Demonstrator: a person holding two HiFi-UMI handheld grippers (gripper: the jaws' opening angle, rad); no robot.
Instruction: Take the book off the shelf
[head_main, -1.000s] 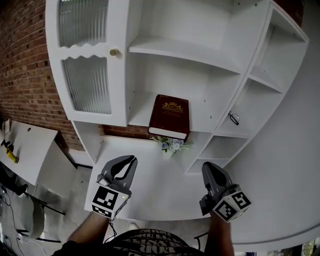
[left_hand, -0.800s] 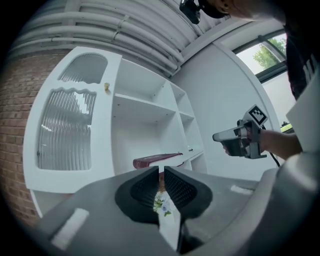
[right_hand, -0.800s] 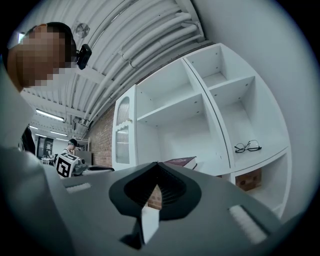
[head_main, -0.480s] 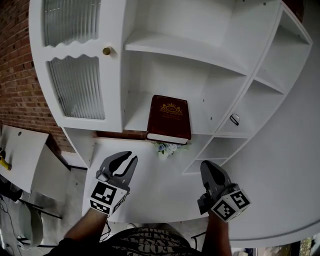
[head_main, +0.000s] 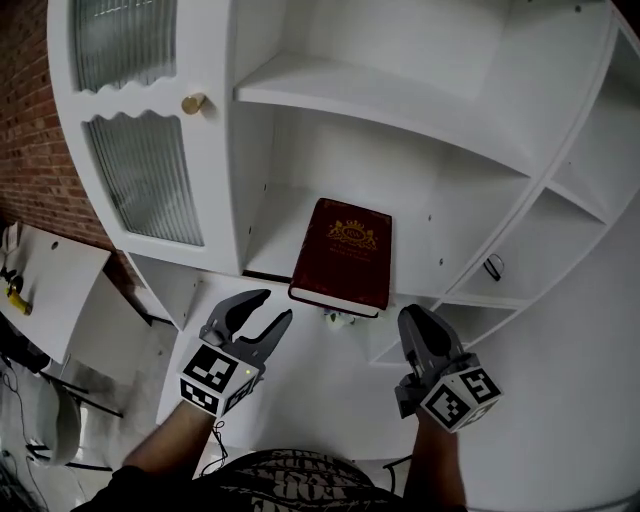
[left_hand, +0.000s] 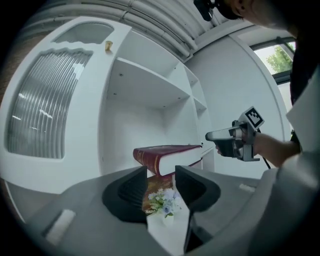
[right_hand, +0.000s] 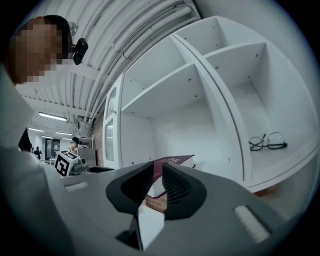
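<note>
On white painted shelf (head_main: 272, 238), far centre: dark-red hardcover book (head_main: 342, 255), now nearer — left gripper (head_main: 274, 308) spread wider, right gripper (head_main: 417, 318) narrowly parted; both empty, grasp pending.

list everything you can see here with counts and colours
book: 1, dark red, flat on a centre shelf
shelf unit: 1, white, fills the view
cabinet door: 1, white with ribbed glass, left of book
knob: 1, brass, on the door
glasses: 1 pair, dark, right compartment
flowers: 1 bunch, pale, below the book
brick wall: 1, red-brown, far left
left gripper: 1, grey, open, short of book
right gripper: 1, grey, slightly open, empty
</note>
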